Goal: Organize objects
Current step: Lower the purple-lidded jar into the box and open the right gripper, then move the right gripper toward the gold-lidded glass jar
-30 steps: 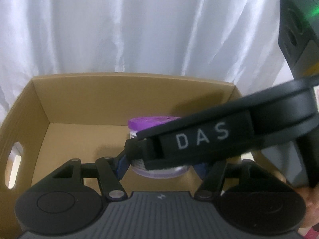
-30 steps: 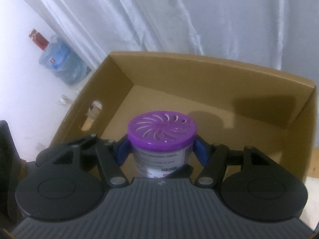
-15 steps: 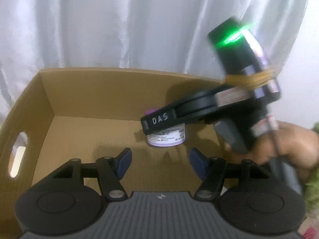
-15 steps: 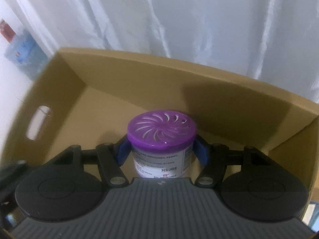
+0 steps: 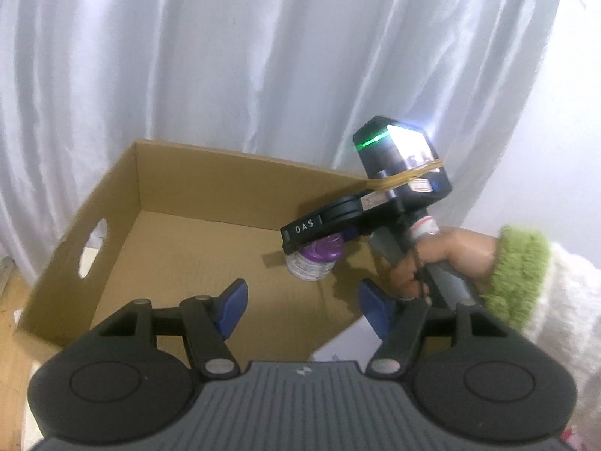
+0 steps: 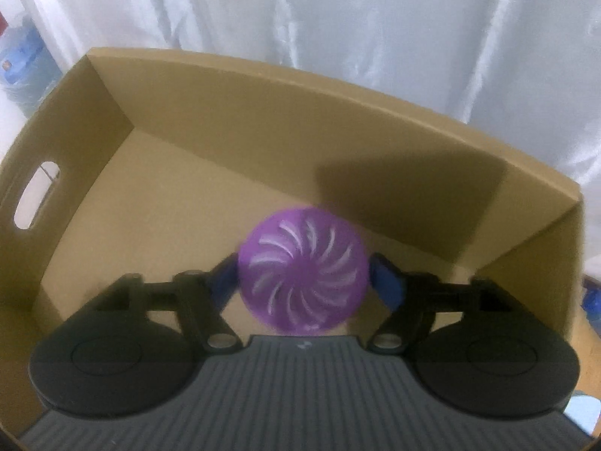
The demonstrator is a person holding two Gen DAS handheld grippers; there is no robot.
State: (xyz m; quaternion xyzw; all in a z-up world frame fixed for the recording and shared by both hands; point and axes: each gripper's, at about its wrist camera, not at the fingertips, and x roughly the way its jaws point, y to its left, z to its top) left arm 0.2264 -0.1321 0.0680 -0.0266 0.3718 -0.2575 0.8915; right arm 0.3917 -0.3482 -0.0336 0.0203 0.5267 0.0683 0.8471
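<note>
The brown cardboard box [image 5: 180, 248], with a hand slot in its left wall, is the landmark. Over its near edge the left gripper [image 5: 298, 306] hangs spread and empty. Toward the box's right side, the right gripper [image 6: 304, 274] pinches the white, purple-lidded round jar [image 6: 303, 268] low over the floor: nearly placed, release remaining. White curtains [image 5: 263, 56] hang behind the box.
</note>
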